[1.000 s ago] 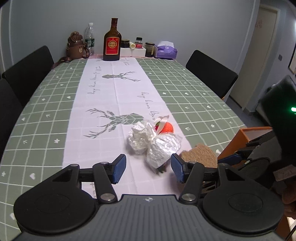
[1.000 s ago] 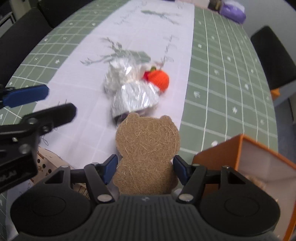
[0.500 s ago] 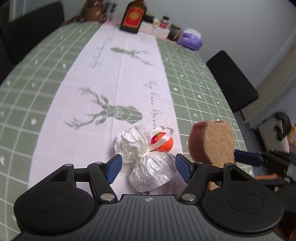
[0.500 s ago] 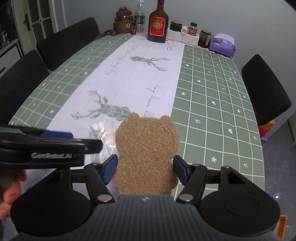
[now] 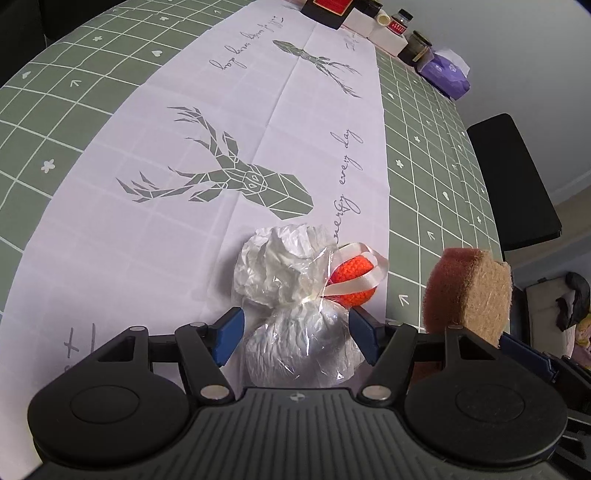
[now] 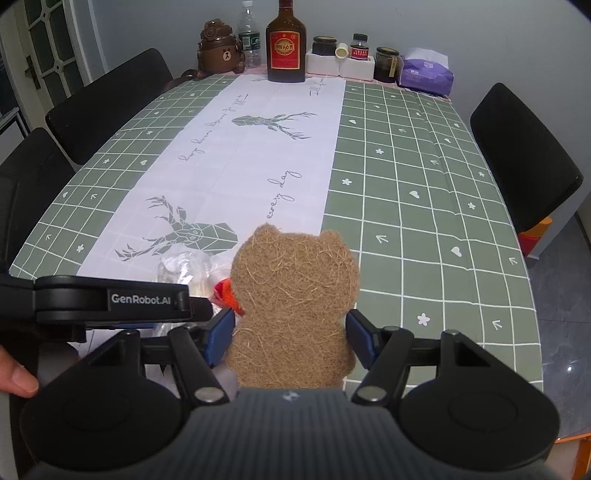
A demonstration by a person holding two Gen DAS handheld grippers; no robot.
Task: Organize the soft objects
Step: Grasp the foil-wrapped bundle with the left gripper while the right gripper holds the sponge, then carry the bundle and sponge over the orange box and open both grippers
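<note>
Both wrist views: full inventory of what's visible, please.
bear-shaped scrub pad: 1, brown, held upright in right gripper
cellophane bundle: 1, silvery clear, on white runner between left gripper fingers
crochet ball: 1, orange with white ribbon, beside bundle
tablecloth: 1, green grid with white deer runner
liquor bottle: 1, amber, red label, far end
water bottle: 1, clear, far end
bear flask: 1, brown, far left
dark jars: several, far end
tissue pack: 1, purple, far right
chairs: 3 seen, black, both sides
left gripper: 1, black, blue pads, open
right gripper: 1, black, shut on pad
</note>
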